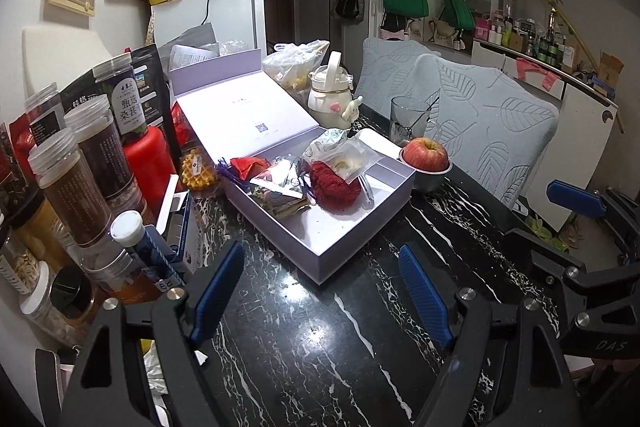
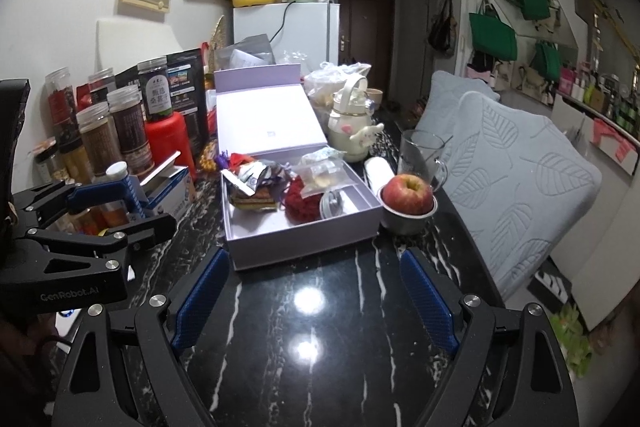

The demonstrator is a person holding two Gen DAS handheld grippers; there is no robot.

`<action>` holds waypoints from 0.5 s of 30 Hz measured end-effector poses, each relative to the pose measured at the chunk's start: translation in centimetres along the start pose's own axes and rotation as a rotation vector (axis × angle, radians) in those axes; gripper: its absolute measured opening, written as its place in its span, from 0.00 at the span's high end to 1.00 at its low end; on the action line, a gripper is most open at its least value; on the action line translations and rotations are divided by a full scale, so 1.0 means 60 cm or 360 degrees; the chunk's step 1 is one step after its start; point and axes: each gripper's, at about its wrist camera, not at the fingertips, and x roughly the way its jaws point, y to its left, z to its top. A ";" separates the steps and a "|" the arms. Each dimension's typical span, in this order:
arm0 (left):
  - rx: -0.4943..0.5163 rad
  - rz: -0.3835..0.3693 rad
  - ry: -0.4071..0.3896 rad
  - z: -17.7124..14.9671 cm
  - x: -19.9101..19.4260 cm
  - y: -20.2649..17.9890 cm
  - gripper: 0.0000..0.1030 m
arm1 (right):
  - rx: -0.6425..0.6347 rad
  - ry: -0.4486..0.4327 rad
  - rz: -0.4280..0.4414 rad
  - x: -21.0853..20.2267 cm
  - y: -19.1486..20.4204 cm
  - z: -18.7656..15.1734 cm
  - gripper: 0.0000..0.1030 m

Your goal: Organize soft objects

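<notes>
The black marble worktop [image 1: 320,339] carries my open lilac box [image 1: 352,231], already collecting the soft items: red knitted piece [image 1: 334,183] beside sealed packets [image 1: 352,157]. My left gripper [image 1: 320,291] and right gripper [image 2: 316,303] hover wide, empty, ready.

Two finger-mounted cameras, side by side, low over the tabletop [image 1: 320,327]

Each looks forward and slightly down past its own fingers; both share the open box [image 1: 360,227] [image 2: 304,247] nearby, with the kitchen far behind.
</notes>
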 end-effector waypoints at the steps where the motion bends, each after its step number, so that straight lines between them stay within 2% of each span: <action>1: 0.0001 -0.0001 -0.0001 0.000 -0.001 0.000 0.22 | 0.0001 0.0000 -0.0001 0.000 0.000 0.000 0.14; 15: 0.0006 0.0011 -0.0004 -0.001 0.001 0.007 0.22 | -0.0025 -0.0002 -0.0015 0.001 0.003 0.004 0.14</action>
